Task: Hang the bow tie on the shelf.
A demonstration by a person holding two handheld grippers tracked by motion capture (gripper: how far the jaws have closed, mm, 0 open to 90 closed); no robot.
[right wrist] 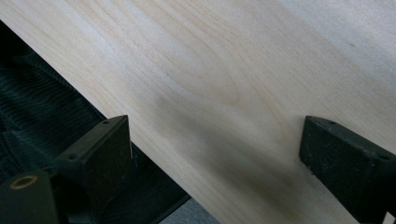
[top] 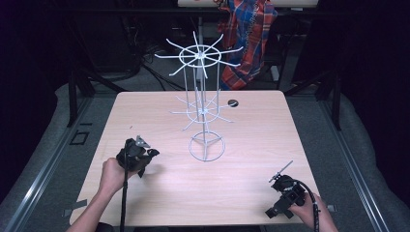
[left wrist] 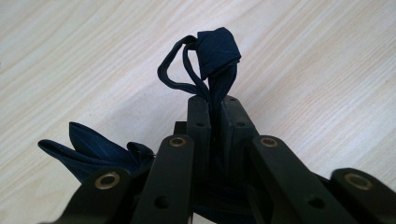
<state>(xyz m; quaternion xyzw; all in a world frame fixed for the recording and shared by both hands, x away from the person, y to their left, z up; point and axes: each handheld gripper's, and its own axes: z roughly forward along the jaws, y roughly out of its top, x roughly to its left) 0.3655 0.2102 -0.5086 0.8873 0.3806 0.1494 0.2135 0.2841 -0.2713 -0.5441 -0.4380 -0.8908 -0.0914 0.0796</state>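
Here the left gripper (left wrist: 214, 105) is clamped on a dark navy cloth (left wrist: 212, 56) — a soft, thin fabric, folded and knotted into a small lump above the fingertips, with a narrow loop curling off to one side. More of the same fabric spills out beside the gripper's black linkage in creased, pointed folds. In the high view the cloth (top: 151, 153) sits bunched at the gripper (top: 143, 162), near the left front part of the tabletop (top: 251, 145), just above its surface.

The tabletop is pale wood laminate with a fine straight grain, matte and smooth. At its middle stands a white wire display rack (top: 202, 111): a ring base, slim upright rods, and two tiers of thin spokes fanning out from small hubs — well apart from both grippers. A small dark round disc (top: 233, 102) lies beyond it, near the far edge. Behind the table hangs a red and blue plaid cloth (top: 249, 38).

The right gripper (top: 280, 175) rests near the right front corner, its blocky black jaws standing wide apart over bare wood, with nothing between them; dark ribbed fabric (right wrist: 32, 102) shows past the table edge.
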